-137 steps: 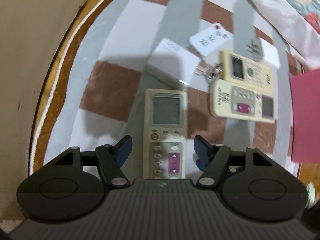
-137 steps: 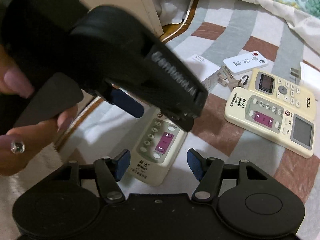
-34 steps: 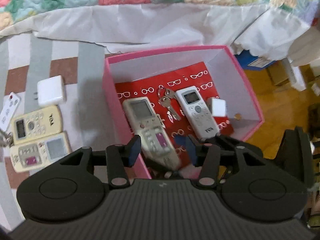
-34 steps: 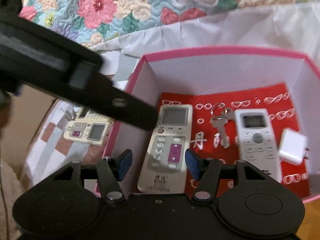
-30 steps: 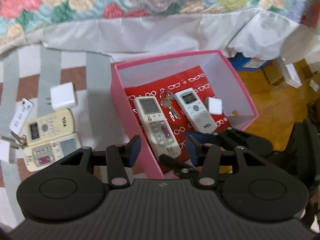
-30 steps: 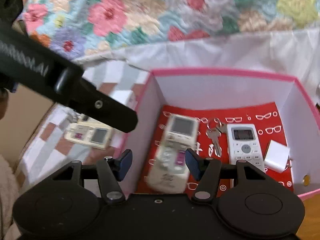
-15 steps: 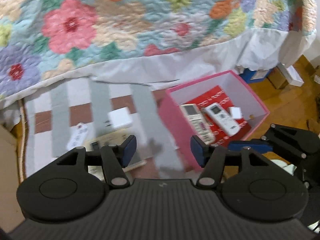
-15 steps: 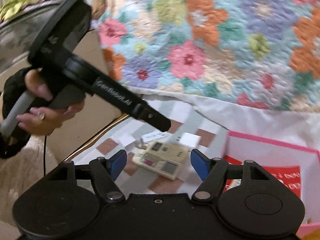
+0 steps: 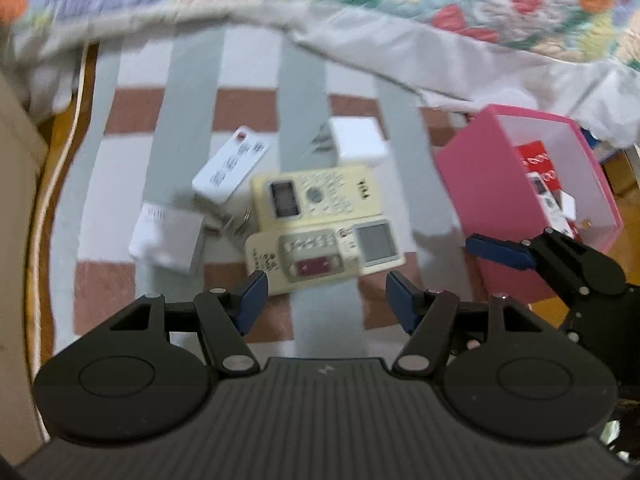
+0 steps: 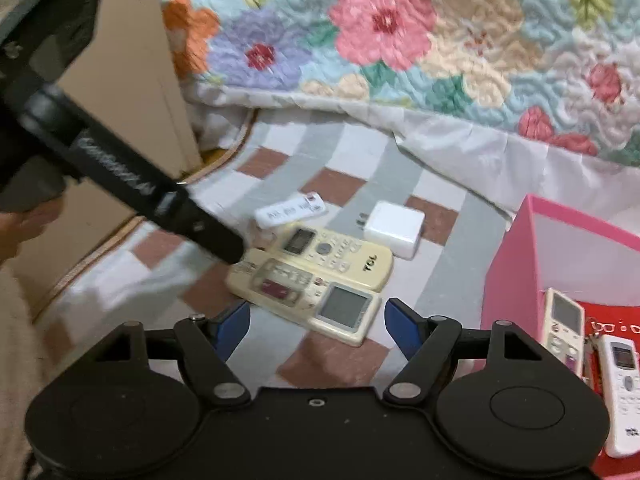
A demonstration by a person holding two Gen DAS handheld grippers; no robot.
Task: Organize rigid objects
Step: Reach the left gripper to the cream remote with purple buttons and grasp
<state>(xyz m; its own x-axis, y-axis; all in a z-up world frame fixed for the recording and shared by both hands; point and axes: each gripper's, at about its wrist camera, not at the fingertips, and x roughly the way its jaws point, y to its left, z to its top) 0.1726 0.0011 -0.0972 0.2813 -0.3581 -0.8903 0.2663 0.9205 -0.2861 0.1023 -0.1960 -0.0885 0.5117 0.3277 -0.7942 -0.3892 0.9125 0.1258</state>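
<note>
Checked brown, grey and white matting (image 9: 192, 88) covers the floor below a flowered quilt (image 10: 400, 40); take the pink box (image 9: 480, 184) as the landmark; it stands at the mat's right side, and 2 remotes lie on its red lining, a cream one (image 10: 562, 328) and a white one (image 10: 622, 380); left of the box, well apart from it, 2 cream remotes lie side by side, touching: the nearer one (image 9: 324, 252) and the TCL remote (image 9: 316, 196) beyond; a white charger (image 9: 358, 142) sits just behind them, nearer the box; a slim white remote (image 9: 232, 164) and a white card (image 9: 164, 236) lie farther left; left gripper (image 9: 322, 298) hovers over the nearer remote, jaws opening, nothing between them; right gripper (image 10: 316, 326) hangs beside the box, jaws wide and opening, empty.
</note>
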